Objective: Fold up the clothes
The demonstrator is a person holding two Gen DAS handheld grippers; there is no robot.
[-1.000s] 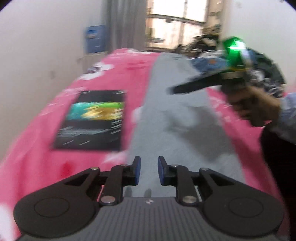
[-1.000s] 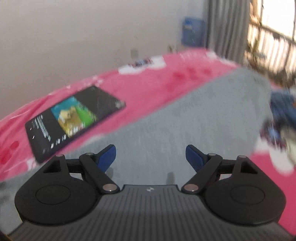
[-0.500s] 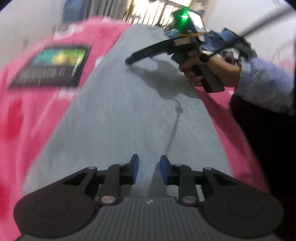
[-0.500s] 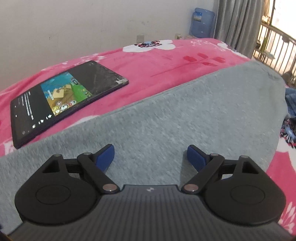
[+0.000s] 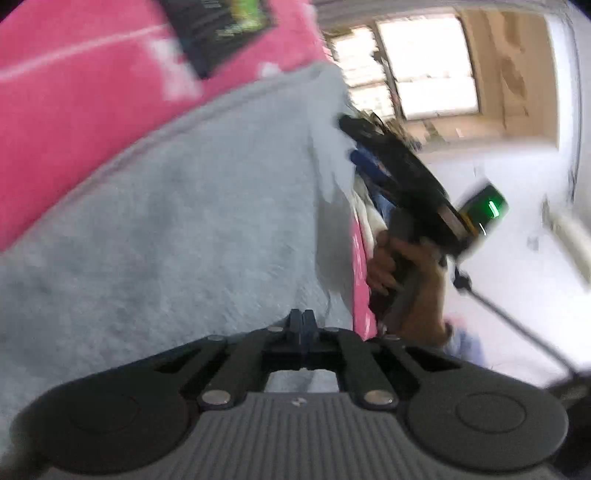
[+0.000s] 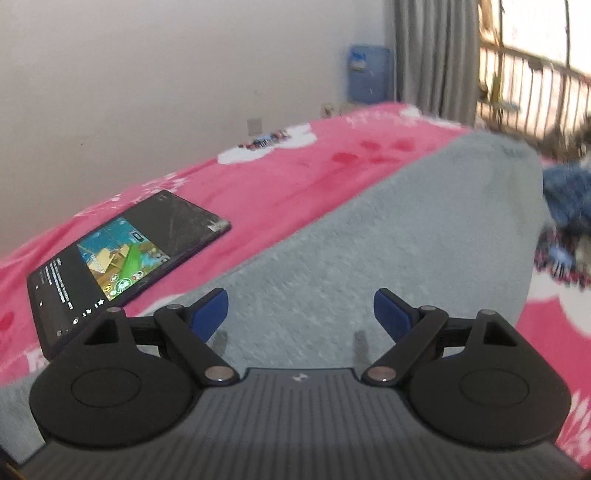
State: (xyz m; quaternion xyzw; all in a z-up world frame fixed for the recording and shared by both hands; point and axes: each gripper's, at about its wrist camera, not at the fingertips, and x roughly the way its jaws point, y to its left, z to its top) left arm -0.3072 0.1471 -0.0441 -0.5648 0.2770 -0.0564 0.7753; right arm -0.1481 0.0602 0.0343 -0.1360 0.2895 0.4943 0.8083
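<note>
A grey garment (image 5: 192, 229) lies flat in a long strip on a pink blanket (image 5: 74, 103). My left gripper (image 5: 302, 320) is shut, its blue pads pressed together at the garment's near edge; whether cloth is pinched between them I cannot tell. In the left wrist view my right gripper (image 5: 354, 144) hovers at the garment's far right edge, held by a hand. In the right wrist view my right gripper (image 6: 301, 314) is open and empty just above the grey garment (image 6: 388, 251).
A lit tablet (image 6: 125, 266) lies on the pink blanket (image 6: 295, 184) left of the garment; it also shows in the left wrist view (image 5: 218, 26). Other clothes (image 6: 565, 229) are heaped at the right. A wall, a curtain and a window stand behind the bed.
My left gripper has closed and dropped to the garment's edge, its view tilting. My right gripper has stayed open and shifted slightly over the garment.
</note>
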